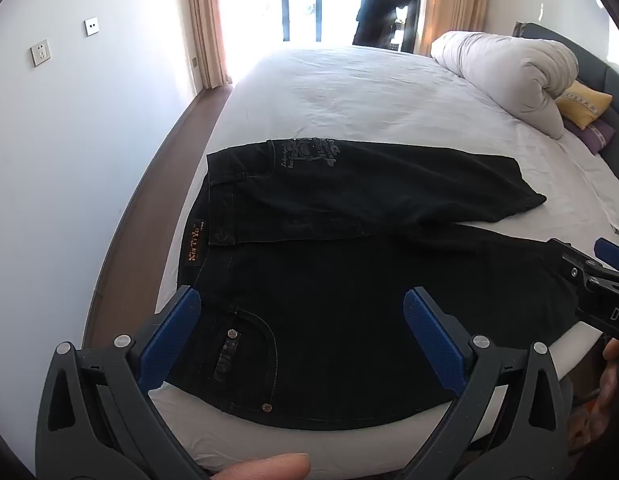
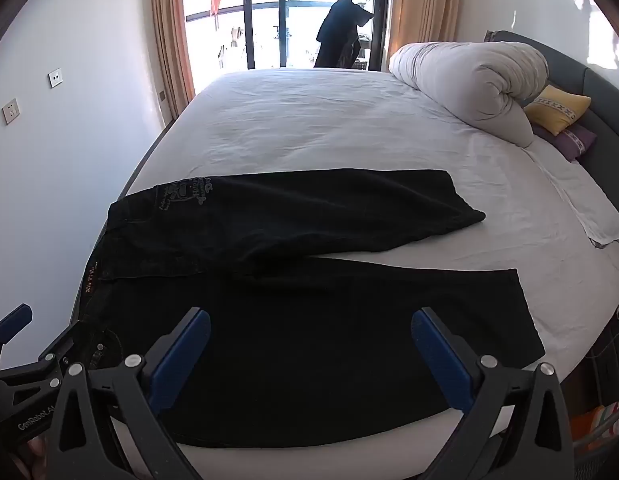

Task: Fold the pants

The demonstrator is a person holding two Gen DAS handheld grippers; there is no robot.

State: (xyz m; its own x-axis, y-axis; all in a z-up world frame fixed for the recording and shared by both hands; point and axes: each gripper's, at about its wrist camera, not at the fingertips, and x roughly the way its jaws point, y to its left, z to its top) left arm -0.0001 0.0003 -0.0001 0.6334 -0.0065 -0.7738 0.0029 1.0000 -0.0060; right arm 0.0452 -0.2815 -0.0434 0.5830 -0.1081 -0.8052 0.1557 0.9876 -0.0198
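Left wrist view: pants [image 1: 349,280] at bed [image 1: 369,92] near edge, sheet beyond bare; both grippers' jaws spread, empty

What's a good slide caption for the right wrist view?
Open right tongs hover over black pants spread on a white bed.

Black pants [image 1: 349,280] lie flat on the white bed [image 1: 369,92], waistband to the left, far leg angled away from the near leg, printed graphic near its hip. Left hand-held gripper [image 1: 301,336] hovers over the near hip area, blue-padded fingers [image 1: 169,336] spread wide, holding nothing; the right hand-held gripper [image 1: 585,264] pokes in at the right edge by the near leg's hem, its state unclear. Rolled white duvet [image 1: 509,76] and yellow pillow [image 1: 583,104] sit far right.
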